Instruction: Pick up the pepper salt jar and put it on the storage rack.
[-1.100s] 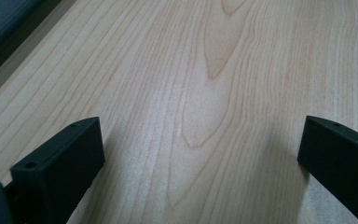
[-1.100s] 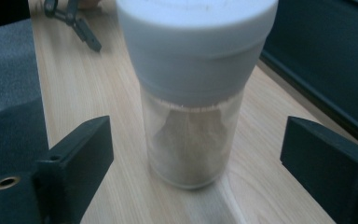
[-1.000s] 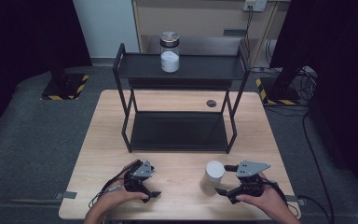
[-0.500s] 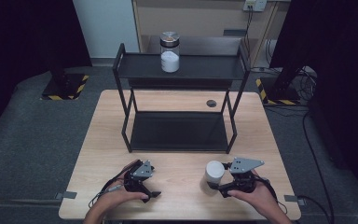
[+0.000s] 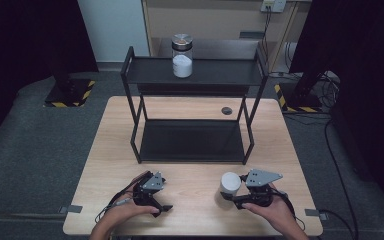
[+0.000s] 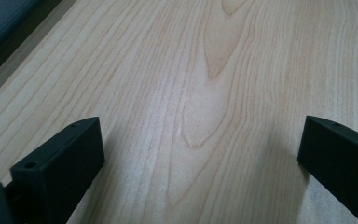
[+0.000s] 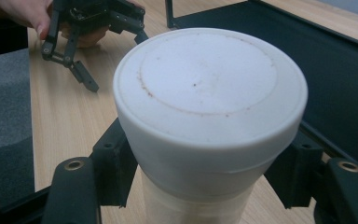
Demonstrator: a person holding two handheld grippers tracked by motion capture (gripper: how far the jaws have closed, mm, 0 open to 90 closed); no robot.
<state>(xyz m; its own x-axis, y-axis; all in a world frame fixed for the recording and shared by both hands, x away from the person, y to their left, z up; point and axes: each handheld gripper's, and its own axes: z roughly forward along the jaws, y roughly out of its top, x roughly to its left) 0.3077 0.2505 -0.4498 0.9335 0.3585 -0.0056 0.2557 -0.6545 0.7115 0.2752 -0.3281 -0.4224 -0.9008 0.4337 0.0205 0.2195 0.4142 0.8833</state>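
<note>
My right tool (image 5: 234, 198) is pinching a white jar (image 7: 209, 121), its jaws having just been closing on it. It is standing upright near the surface's (image 5: 190, 180) front edge, wearing a flat, faintly stained white lid.

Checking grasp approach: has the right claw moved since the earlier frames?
Yes. The right claw slid left toward the white jar, judged against the table edge; jaws just closed on it.

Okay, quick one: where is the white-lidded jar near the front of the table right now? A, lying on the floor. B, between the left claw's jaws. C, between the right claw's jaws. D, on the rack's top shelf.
C: the right claw has its black jaws closed against both sides of the white-lidded jar, which stands upright on the table.
</note>
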